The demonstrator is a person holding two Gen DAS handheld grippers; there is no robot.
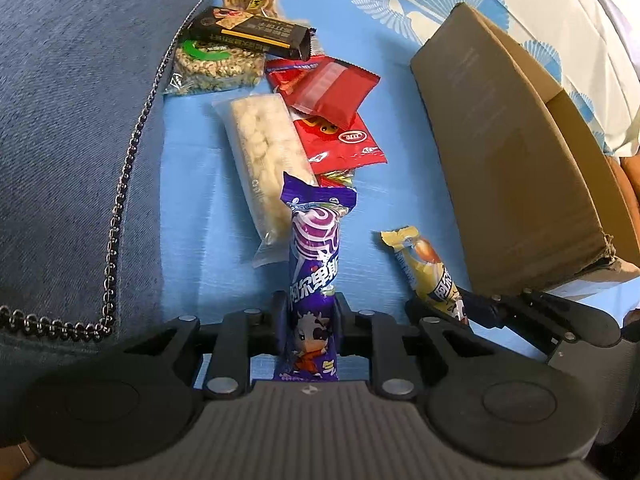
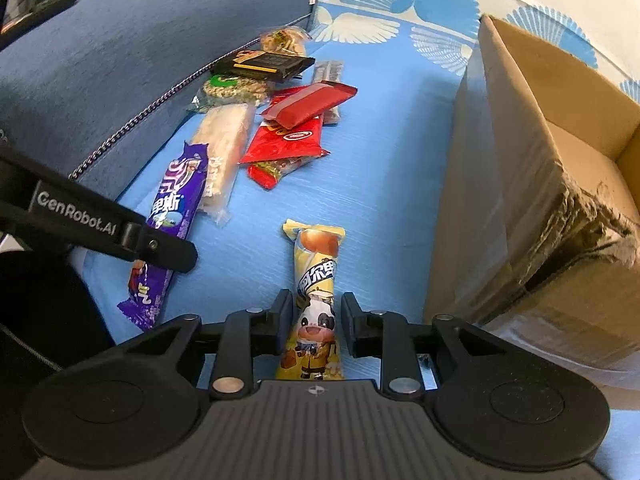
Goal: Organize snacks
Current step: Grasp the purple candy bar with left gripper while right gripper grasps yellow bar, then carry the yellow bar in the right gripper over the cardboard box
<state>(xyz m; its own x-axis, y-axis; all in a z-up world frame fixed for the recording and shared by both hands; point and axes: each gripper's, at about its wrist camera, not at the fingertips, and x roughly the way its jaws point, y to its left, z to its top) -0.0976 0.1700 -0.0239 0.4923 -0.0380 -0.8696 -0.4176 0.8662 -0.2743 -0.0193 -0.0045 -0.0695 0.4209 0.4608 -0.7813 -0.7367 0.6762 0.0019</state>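
Here, in the left wrist view, the cardboard box (image 1: 516, 152) stands on the blue sheet (image 1: 192, 184) at the right, its opening mostly turned away, so its contents cannot be told. The left gripper (image 1: 310, 320) has its jaws pressed against both sides of the purple snack packet (image 1: 314, 264), which bears white Chinese characters and a cartoon cow. Beyond it lie a pale puffed-rice bar (image 1: 264, 160), two red packets (image 1: 332, 120) with an oval logo too small to read, a black bar (image 1: 252, 34) and a round grain cake (image 1: 218, 68). The yellow snack packet (image 1: 430, 272) sits near the box, in the right gripper's fingers (image 1: 500, 308).

In the right wrist view, the box (image 2: 532, 200) shows a bare cardboard inner wall; nothing can be seen inside. The right gripper (image 2: 316, 320) straddles the yellow packet (image 2: 316, 304): its left finger touches the wrapper, its right finger stands slightly off, so the jaws are not fully closed. The left gripper's arm (image 2: 76, 212) reads "GenRobot.AI" and holds the purple packet (image 2: 172, 208).
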